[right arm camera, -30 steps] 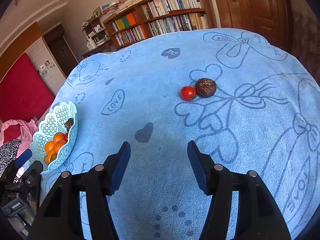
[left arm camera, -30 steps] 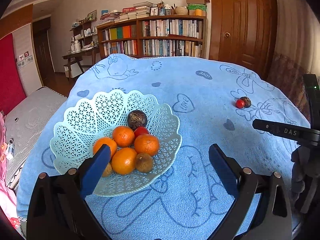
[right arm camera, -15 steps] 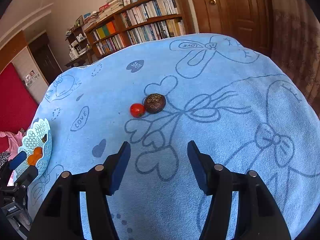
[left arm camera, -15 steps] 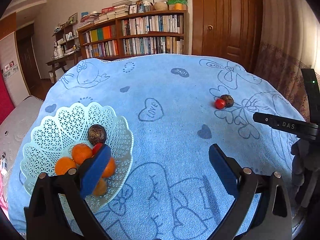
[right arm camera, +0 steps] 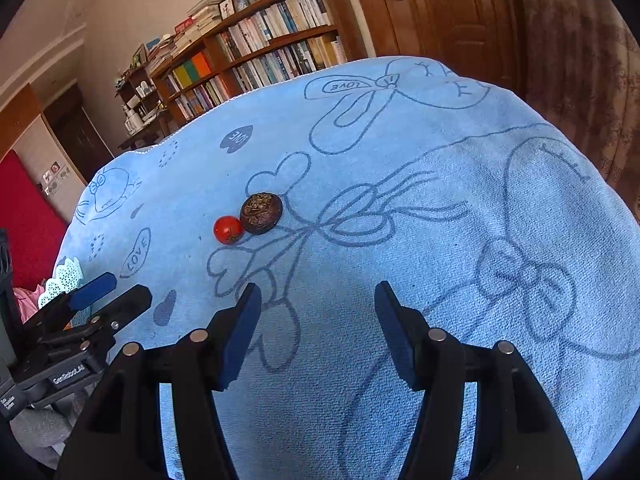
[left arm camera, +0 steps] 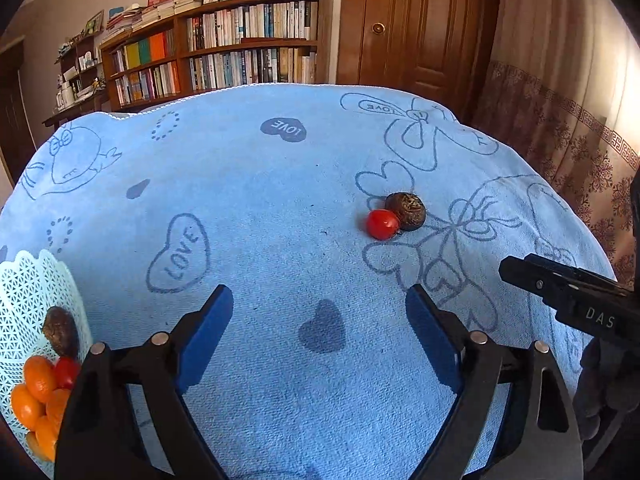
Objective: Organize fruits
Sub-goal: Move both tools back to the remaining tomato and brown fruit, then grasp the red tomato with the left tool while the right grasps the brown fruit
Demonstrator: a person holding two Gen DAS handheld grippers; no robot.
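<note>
We count one red tomato [left arm camera: 382,223] and one dark brown fruit [left arm camera: 406,211] on the cloth; the basket [left arm camera: 28,288] holds about four oranges [left arm camera: 38,378], one tomato, one brown fruit.

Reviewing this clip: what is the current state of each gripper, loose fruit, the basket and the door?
Left gripper: open, empty.
Right gripper: open, empty.
Small red tomato: on the blue towel, touching the dark fruit.
Dark brown wrinkled round fruit: on the towel, not in the basket.
Pale green lattice plastic basket: holding oranges and other fruit.
Brown wooden door: closed.
</note>
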